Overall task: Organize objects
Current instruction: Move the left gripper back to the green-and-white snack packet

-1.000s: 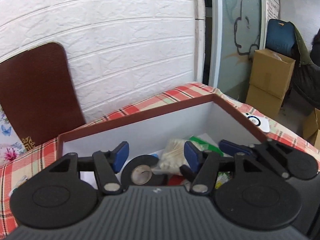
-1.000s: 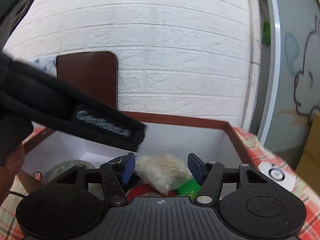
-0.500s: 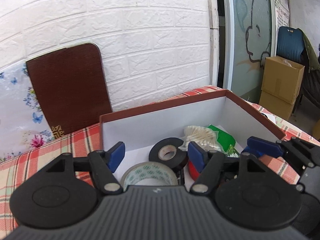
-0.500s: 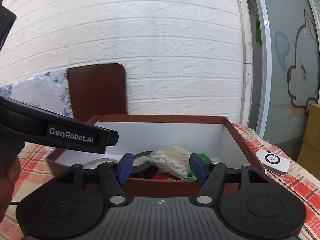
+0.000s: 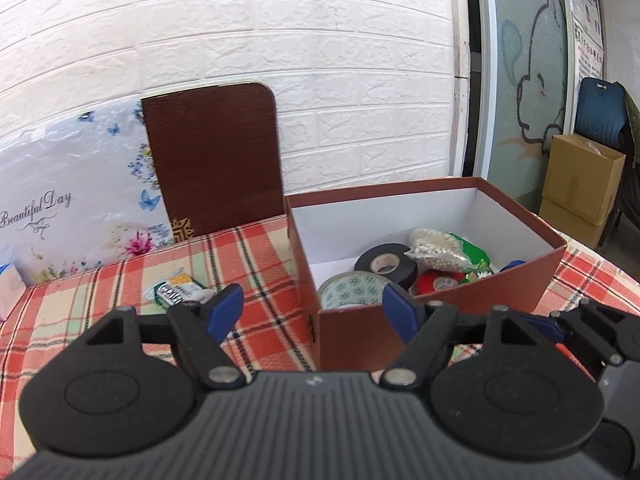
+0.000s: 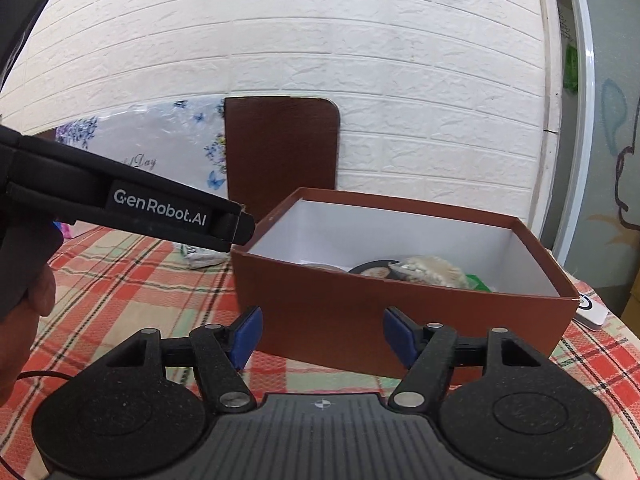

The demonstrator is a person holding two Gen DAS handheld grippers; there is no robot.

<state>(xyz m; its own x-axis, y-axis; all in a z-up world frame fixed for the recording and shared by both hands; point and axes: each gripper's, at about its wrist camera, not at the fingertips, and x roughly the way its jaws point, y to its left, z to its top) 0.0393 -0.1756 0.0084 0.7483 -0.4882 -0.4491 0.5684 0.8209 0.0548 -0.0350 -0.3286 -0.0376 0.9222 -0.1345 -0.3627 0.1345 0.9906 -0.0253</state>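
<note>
1. On the plaid cloth point(image 5: 256, 264), the brown box point(image 5: 436, 320) stands just beyond the left gripper point(image 5: 312, 308), whose blue pads are spread apart with nothing between them; the box's near corner lines up with the gap.
2. The right gripper point(image 6: 322, 334) also gapes empty, facing the box's point(image 6: 400, 312) long brown wall from close by.
3. Inside the box lie a black tape roll point(image 5: 386, 266), a pale patterned tape roll point(image 5: 354, 294), a red roll point(image 5: 438, 284), a bag of cotton swabs point(image 5: 438, 250) and a green packet point(image 5: 474, 256).
4. A green-and-white packet point(image 5: 176, 290) lies on the cloth left of the box, just past the left pad.
5. From the right view the box wall hides most of the contents; only the black roll point(image 6: 370, 270) and swabs point(image 6: 430, 272) peek over.
6. The box is cardboard, white inside; a brown board point(image 5: 216, 164) and a floral card point(image 5: 76, 204) lean on the white brick wall point(image 5: 280, 32).
</note>
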